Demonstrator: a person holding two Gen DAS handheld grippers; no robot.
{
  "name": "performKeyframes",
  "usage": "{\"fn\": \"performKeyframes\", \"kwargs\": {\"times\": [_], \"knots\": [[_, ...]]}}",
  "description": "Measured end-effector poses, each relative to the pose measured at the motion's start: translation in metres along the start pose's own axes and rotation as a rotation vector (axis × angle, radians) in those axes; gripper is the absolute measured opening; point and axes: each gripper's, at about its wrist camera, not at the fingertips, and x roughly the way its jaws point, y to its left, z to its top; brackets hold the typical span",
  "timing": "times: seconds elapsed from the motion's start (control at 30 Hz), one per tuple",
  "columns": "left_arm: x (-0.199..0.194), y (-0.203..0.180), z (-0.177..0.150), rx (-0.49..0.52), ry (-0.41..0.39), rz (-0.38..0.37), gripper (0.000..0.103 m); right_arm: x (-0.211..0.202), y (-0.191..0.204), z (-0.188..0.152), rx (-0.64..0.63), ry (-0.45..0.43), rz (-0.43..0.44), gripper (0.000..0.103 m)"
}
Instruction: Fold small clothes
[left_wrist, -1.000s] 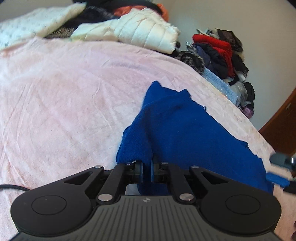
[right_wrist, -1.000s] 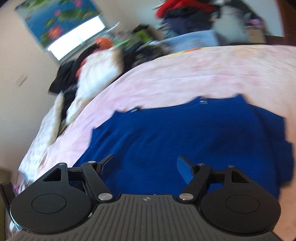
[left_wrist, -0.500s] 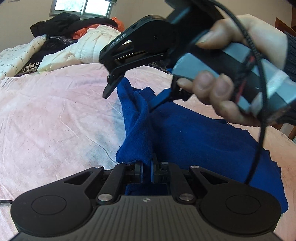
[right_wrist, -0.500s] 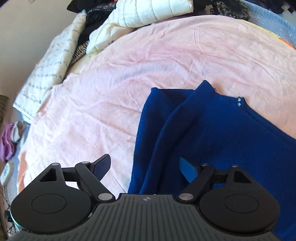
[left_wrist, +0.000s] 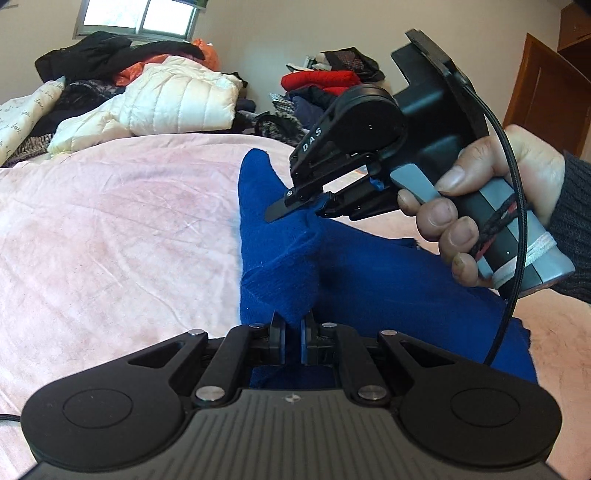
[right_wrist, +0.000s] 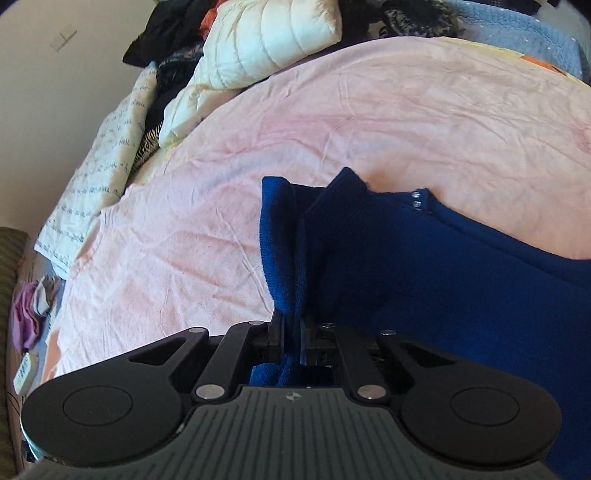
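You are working over a bed covered by a wrinkled pale pink sheet (left_wrist: 122, 221), which fills most of both views. Along its far edge lies a heap of laundry: a cream quilted puffer jacket (left_wrist: 173, 103), black garments (left_wrist: 103, 55) under a bright window (left_wrist: 140, 16), a scrap of orange fabric (left_wrist: 205, 50), and a white blanket with dark printed lettering (right_wrist: 103, 158) draped down the bed's side. Farther round sits a second pile topped by a red knit (left_wrist: 319, 79), in front of a plain beige wall (left_wrist: 258, 33). A brown wooden door (left_wrist: 546, 88) stands at the room's right side, and a light blue knitted throw (right_wrist: 524, 37) lies at the bed's far corner.

The deep blue knitted garment (left_wrist: 369, 277) lies on the sheet, its near edge pulled up into a ridge between your two tools. Your left gripper (left_wrist: 293, 328) has its jaws nearly closed, pinching a bunched fold of the blue knit. Your right gripper (right_wrist: 293, 332) is likewise squeezed almost together on a fold of the same cloth; from the left wrist view its fingertips (left_wrist: 280, 208) bite the raised edge farther along, with your right hand (left_wrist: 487, 214) wrapped round the grey handle. No containers show in either view.
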Motion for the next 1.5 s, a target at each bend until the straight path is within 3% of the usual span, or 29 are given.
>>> {"fn": "performKeyframes", "kwargs": {"times": [0.2,0.43,0.6,0.67,0.8,0.9,0.93,1.0,1.2,1.37,1.4,1.43,1.47,1.5], "knots": [[0.008,-0.051,-0.003,0.07,0.018,-0.09,0.007,-0.062,-0.067,-0.021,0.105,-0.078,0.016,0.01],[0.025,-0.117,-0.021,0.147,0.077,-0.17,0.007,-0.104,-0.145,-0.064,0.216,-0.138,-0.016,0.01],[0.04,-0.15,-0.033,0.169,0.142,-0.205,0.007,-0.128,-0.192,-0.093,0.279,-0.167,-0.032,0.009],[0.044,-0.159,-0.035,0.178,0.15,-0.21,0.007,-0.137,-0.207,-0.103,0.304,-0.186,-0.031,0.003],[0.051,-0.171,-0.038,0.208,0.152,-0.212,0.007,-0.149,-0.234,-0.119,0.366,-0.216,-0.002,0.006],[0.055,-0.171,-0.038,0.193,0.168,-0.196,0.007,-0.155,-0.253,-0.127,0.488,-0.237,0.156,0.018],[0.055,-0.171,-0.038,0.187,0.172,-0.193,0.007,-0.156,-0.256,-0.127,0.514,-0.245,0.196,0.03],[0.05,-0.169,-0.04,0.185,0.174,-0.189,0.007,-0.155,-0.257,-0.123,0.524,-0.265,0.225,0.042],[0.037,-0.162,-0.035,0.174,0.165,-0.208,0.007,-0.128,-0.25,-0.099,0.507,-0.213,0.214,0.044],[0.04,-0.163,-0.039,0.204,0.166,-0.21,0.007,-0.098,-0.237,-0.078,0.478,-0.154,0.144,0.056],[0.043,-0.162,-0.04,0.201,0.175,-0.205,0.007,-0.092,-0.234,-0.076,0.466,-0.143,0.122,0.062],[0.045,-0.161,-0.041,0.196,0.186,-0.203,0.007,-0.088,-0.231,-0.074,0.453,-0.144,0.109,0.061],[0.048,-0.16,-0.042,0.192,0.194,-0.199,0.007,-0.086,-0.229,-0.072,0.441,-0.158,0.103,0.053],[0.05,-0.159,-0.043,0.189,0.2,-0.196,0.007,-0.086,-0.226,-0.072,0.425,-0.182,0.1,0.025]]}}
